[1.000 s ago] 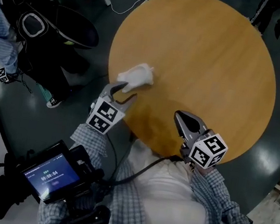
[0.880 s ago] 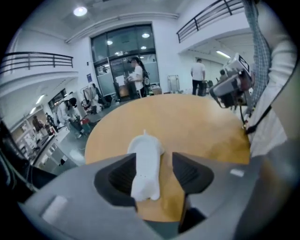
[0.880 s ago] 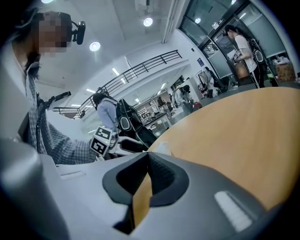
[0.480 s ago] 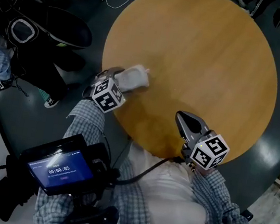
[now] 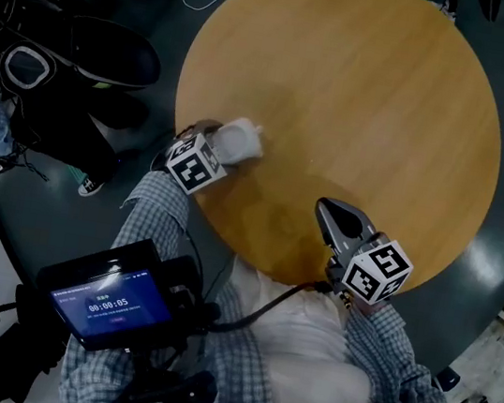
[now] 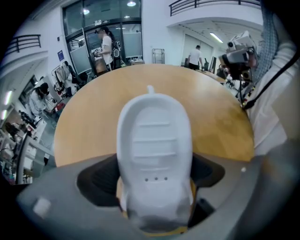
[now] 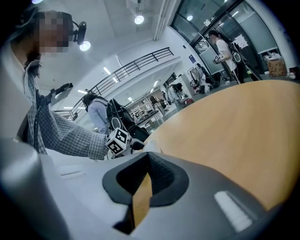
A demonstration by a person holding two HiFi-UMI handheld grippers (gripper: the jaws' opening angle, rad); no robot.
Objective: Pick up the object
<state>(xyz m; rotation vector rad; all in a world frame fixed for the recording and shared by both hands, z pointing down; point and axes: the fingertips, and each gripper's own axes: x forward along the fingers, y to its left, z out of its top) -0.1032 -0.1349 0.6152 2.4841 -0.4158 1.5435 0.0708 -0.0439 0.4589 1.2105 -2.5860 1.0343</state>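
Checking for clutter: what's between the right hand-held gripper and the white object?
Nothing. In the head view, only bare wooden table lies between the right hand-held gripper and the white object.

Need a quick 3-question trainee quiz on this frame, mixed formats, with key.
1. True or false: the right gripper holds something.
2. The white object lies: A) at the centre of the table; B) near the table's edge; C) on the floor.
3. Which gripper has the white object between its jaws?
Key: 1 false, it is shut and empty. 2 B. 3 the left gripper; its jaws are opening.
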